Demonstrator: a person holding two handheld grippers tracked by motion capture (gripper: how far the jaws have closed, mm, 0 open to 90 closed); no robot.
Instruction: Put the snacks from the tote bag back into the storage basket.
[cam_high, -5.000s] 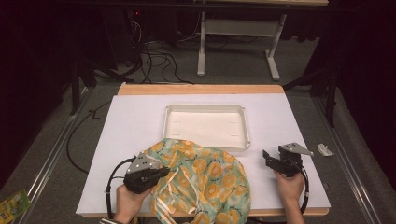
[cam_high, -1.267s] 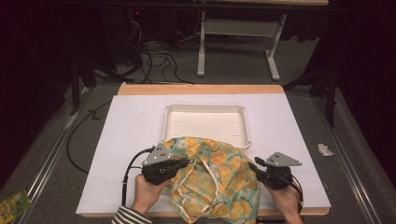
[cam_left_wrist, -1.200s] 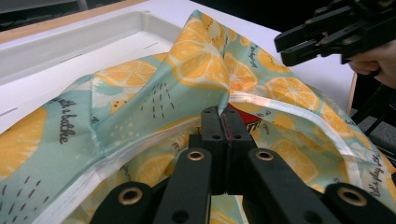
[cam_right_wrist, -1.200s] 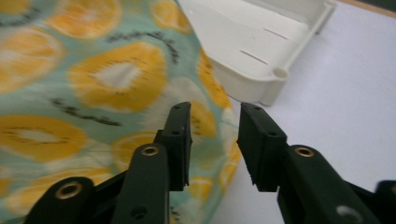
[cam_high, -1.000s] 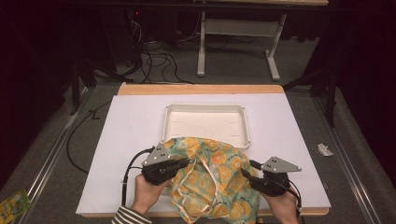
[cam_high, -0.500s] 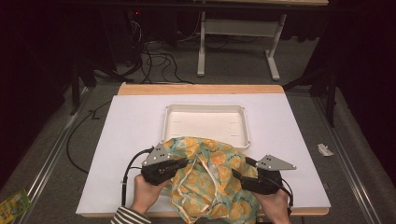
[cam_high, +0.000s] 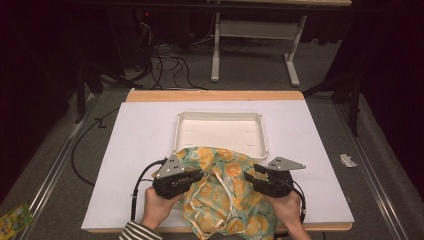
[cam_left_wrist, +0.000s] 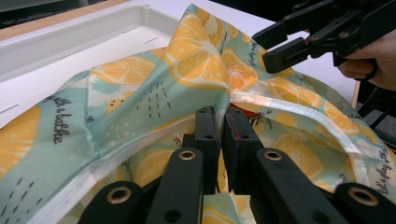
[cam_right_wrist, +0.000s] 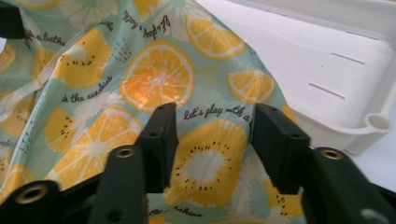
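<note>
On the left, the left gripper (cam_high: 197, 176) had its fingers (cam_left_wrist: 207, 135) pinched on a white-trimmed edge of the lemon-print cloth (cam_high: 227, 192). That crumpled cloth lay at the near middle of the white worktop (cam_high: 140, 145), its far edge just touching the front rim of the white tray (cam_high: 220, 116). Over on the right, the right gripper (cam_high: 252, 177) sat against the fabric's right side, fingers (cam_right_wrist: 161, 135) spread wide with the cloth between them, nothing clamped.
</note>
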